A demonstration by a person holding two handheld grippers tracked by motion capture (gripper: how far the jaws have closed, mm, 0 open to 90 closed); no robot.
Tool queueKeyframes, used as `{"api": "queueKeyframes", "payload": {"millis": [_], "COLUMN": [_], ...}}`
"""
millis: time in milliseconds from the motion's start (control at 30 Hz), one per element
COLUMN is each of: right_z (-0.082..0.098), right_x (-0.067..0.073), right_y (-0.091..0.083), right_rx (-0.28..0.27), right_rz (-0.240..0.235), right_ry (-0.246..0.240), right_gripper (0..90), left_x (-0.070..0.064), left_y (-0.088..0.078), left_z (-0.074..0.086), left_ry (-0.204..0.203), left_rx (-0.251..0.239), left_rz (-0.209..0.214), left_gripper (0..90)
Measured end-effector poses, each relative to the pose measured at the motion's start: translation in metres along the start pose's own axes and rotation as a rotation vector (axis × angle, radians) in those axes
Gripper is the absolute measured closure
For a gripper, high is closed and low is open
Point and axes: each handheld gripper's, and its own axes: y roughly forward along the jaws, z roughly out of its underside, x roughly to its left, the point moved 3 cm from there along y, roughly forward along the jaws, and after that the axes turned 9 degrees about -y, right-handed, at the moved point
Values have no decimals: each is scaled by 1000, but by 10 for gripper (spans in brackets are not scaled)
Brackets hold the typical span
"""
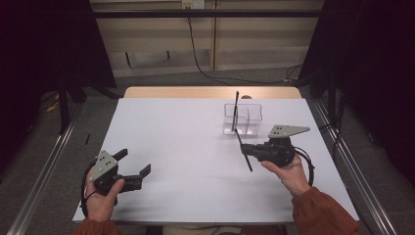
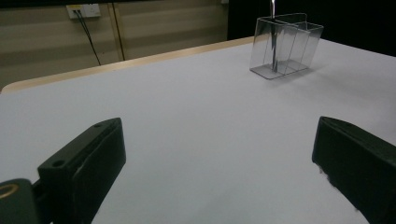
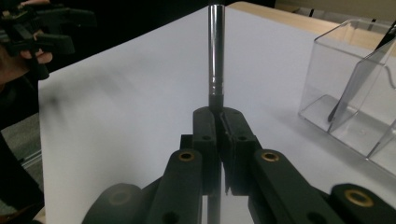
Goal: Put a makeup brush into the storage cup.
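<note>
Over the right half of the white surface [image 1: 195, 147], the right tool [image 1: 246, 149] is gripping a slim dark pen [image 1: 243, 151] near its middle, its jaws clenched tight on the barrel so that the metal end is standing up between them in the right gripper view [image 3: 215, 51]. Just beyond it, a clear plastic holder [image 1: 243, 118] with compartments is sitting near the far edge, and a second dark pen [image 1: 235, 110] is already leaning inside one of them. The left tool [image 1: 134, 175] is hovering well apart near the front left corner, jaws spread wide and holding nothing. Judging by this, the person is carrying the gripped pen toward the holder. Next, the move is calling for lifting the pen above the rim, tipping it closer to upright, lining its lower end over a compartment, and only then loosening the jaws.
</note>
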Motion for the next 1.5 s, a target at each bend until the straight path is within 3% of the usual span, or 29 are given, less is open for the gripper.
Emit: {"api": "queueKeyframes", "payload": {"millis": [633,1300,1500], "right_z": [-8,-30,-39], "right_x": [-12,-24,-33], "right_y": [-2,3,5], "right_rx": [-118,-149,-167], "right_rz": [38,72,98], "right_ry": [53,25,15], "right_gripper": [850,849,849], "left_x": [-1,-1,-1], "left_y": [0,0,0], "left_z": [0,0,0], "left_ry": [2,7,6], "left_rx": [-2,1,1], "left_rz": [1,3,4], "left_gripper": [30,31,31]}}
